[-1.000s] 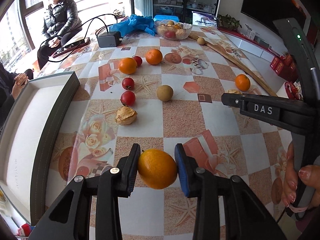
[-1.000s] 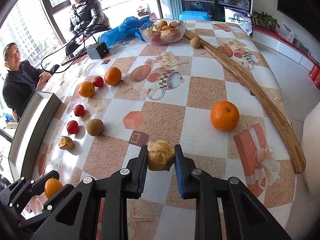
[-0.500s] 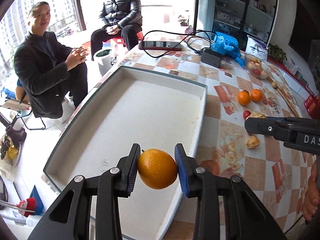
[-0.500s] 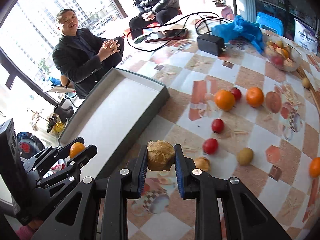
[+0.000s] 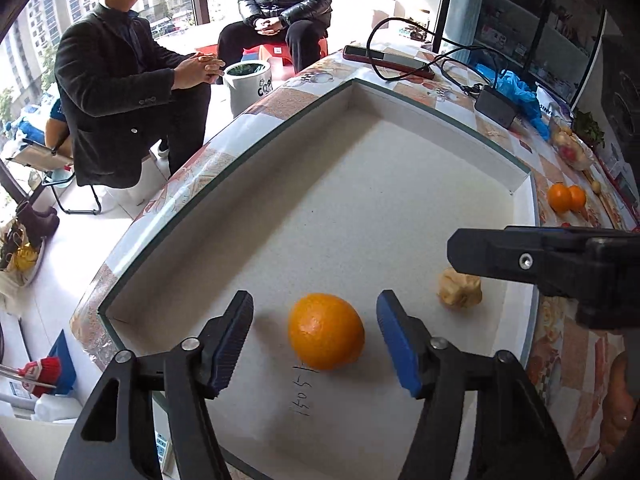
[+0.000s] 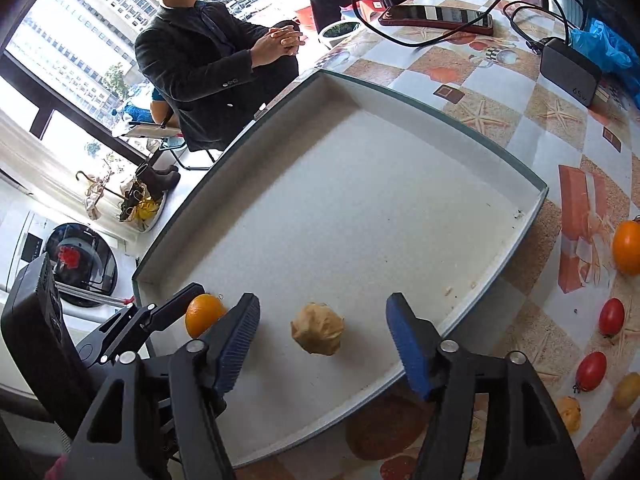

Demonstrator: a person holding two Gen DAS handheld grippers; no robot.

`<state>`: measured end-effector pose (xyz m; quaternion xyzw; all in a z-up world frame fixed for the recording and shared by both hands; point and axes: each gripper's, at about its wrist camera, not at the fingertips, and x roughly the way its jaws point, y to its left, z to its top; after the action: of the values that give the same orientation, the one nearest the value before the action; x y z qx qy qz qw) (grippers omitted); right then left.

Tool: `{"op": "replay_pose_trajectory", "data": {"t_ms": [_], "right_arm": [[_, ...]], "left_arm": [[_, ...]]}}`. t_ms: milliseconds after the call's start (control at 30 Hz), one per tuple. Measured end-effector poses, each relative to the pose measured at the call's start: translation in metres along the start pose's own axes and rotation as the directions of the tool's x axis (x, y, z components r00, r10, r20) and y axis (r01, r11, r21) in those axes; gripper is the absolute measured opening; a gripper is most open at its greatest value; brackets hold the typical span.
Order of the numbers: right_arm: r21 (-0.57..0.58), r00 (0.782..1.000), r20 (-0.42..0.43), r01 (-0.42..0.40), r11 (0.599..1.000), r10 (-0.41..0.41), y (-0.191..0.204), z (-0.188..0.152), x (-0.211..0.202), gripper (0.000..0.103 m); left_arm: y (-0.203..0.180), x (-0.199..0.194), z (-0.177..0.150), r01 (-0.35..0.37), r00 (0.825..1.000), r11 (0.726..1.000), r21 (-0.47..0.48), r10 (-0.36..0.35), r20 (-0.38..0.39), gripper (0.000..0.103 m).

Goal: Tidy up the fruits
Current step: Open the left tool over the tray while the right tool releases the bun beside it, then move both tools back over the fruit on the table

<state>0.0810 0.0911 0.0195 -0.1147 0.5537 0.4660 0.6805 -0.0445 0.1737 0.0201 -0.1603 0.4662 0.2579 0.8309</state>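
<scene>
- Fruit is going into the tray [image 5: 400, 92]: an orange [image 5: 326, 331] sits on the tray floor, low in the left wrist view, and a tan wrinkled fruit [image 6: 318, 334] lies beside it, low centre in the right wrist view.
- Left gripper [image 5: 316, 334] has just been opening; its blue pads stand clear of the orange on both sides, so the orange is released and rests on its own.
- Right gripper [image 6: 322, 338] has likewise just been opening, with the tan fruit lying free between its spread jaws, touching neither pad.
- Both tools angle downward over the near end of the tray, probably to set the fruit down gently so it does not roll.
- Count inside the tray: two pieces, one orange and one tan.
- Still out on the table [image 6: 500, 92], at the right edge of the right wrist view: one orange [image 6: 627, 246], two small red fruits [image 6: 611, 316], one more tan wrinkled one [image 6: 570, 412] and part of a yellowish one; those appear left to collect.
- Two seated people watch from the upper left.
</scene>
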Motion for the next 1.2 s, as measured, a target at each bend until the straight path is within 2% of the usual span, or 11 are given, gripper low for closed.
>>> {"op": "replay_pose_trajectory", "data": {"t_ms": [200,367,467,533,600,733,800,867,967,1033,1200], "right_arm": [[0.033,0.984,0.179,-0.016,0.999,0.01,-0.011,-0.005,-0.065,0.103],[0.189,0.947,0.283,0.098,0.977,-0.15,-0.062,-0.035,-0.116,0.103],[0.325,0.914,0.287,0.189,0.926,-0.288,-0.113,-0.074,-0.142,0.103],[0.412,0.882,0.26,0.266,0.872,-0.392,-0.146,-0.106,-0.156,0.103],[0.474,0.866,0.22,0.308,0.825,-0.449,-0.176,-0.139,-0.161,0.103],[0.559,0.846,0.14,0.362,0.746,-0.515,-0.214,-0.194,-0.161,0.103],[0.524,0.794,0.145,0.445,0.726,-0.591,-0.207,-0.202,-0.161,0.103],[0.495,0.796,0.147,0.454,0.741,-0.587,-0.202,-0.206,-0.158,0.103],[0.449,0.758,0.149,0.521,0.726,-0.636,-0.196,-0.203,-0.146,0.103],[0.434,0.759,0.162,0.519,0.736,-0.631,-0.194,-0.199,-0.142,0.103],[0.426,0.763,0.172,0.512,0.746,-0.623,-0.195,-0.198,-0.14,0.103]], "left_arm": [[0.01,-0.041,0.012,0.027,0.991,0.999,-0.036,-0.022,0.132,0.079],[0.0,-0.076,0.013,0.046,0.973,0.999,0.0,-0.045,0.227,0.079],[-0.035,-0.08,0.001,0.097,0.969,0.99,0.105,-0.118,0.219,0.079],[-0.071,-0.077,-0.015,0.143,0.965,0.968,0.206,-0.183,0.19,0.079],[-0.113,-0.07,-0.035,0.166,0.961,0.939,0.302,-0.223,0.162,0.08],[-0.18,-0.044,-0.064,0.159,0.97,0.906,0.392,-0.217,0.109,0.08],[-0.195,-0.03,-0.069,0.15,0.975,0.911,0.385,-0.201,0.096,0.08],[-0.203,-0.019,-0.07,0.139,0.979,0.918,0.371,-0.184,0.089,0.08],[-0.2,-0.009,-0.064,0.139,0.98,0.934,0.33,-0.177,0.088,0.081],[-0.202,-0.005,-0.061,0.125,0.982,0.933,0.339,-0.165,0.092,0.081],[-0.201,-0.003,-0.042,0.008,0.984,0.934,0.356,-0.071,0.166,0.081]]}}
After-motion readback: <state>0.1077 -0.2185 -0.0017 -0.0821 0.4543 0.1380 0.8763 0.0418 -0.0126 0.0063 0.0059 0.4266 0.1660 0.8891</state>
